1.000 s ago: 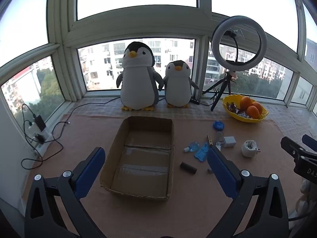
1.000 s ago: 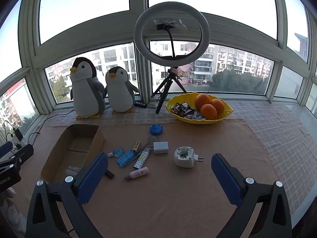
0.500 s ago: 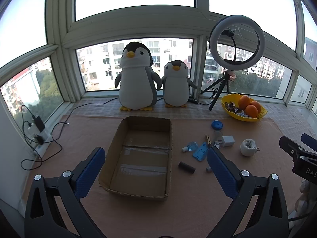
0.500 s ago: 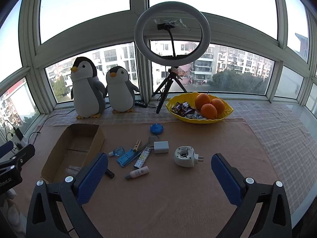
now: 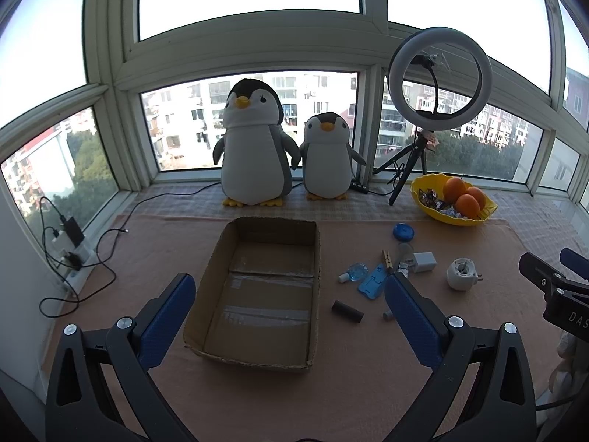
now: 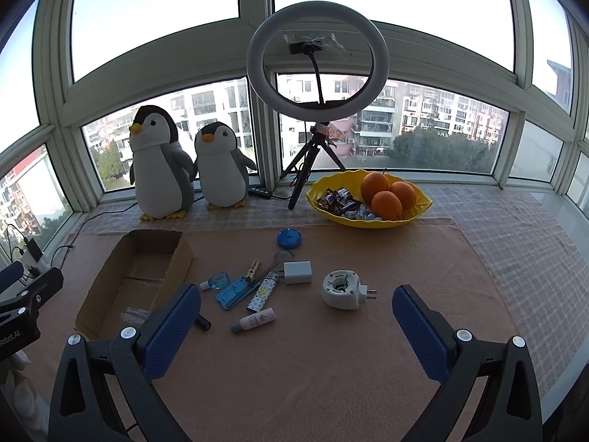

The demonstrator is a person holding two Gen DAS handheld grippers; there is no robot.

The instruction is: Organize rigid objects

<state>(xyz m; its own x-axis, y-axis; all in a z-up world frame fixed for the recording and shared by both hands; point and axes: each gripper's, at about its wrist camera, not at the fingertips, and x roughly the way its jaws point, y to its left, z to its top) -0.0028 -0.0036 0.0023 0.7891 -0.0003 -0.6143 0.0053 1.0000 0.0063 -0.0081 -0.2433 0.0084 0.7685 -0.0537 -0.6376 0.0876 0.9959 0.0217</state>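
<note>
An empty cardboard box (image 5: 228, 353) (image 6: 106, 276) lies on the tan mat. Right of it lie several small items: a white plug device (image 6: 340, 289) (image 5: 460, 274), a white charger (image 6: 298, 272) (image 5: 425, 260), a blue round lid (image 6: 289, 238) (image 5: 403, 231), a blue holder (image 6: 235, 291), a small clear bottle (image 6: 217, 280), a patterned lighter (image 6: 263, 291), a pink tube (image 6: 254, 319), a clothespin (image 6: 253, 269) and a dark cylinder (image 5: 347, 311). My left gripper (image 5: 289, 315) is open and empty above the box. My right gripper (image 6: 296, 316) is open and empty above the items.
Two plush penguins (image 5: 254, 147) (image 5: 327, 156), a ring light on a tripod (image 6: 317, 59) and a yellow bowl of oranges and candy (image 6: 368, 202) stand at the back. Cables and a power strip (image 5: 68, 246) lie at the left.
The left gripper has drifted slightly back and left, so the items look a little smaller. The right gripper has hardly moved. Both stay open.
</note>
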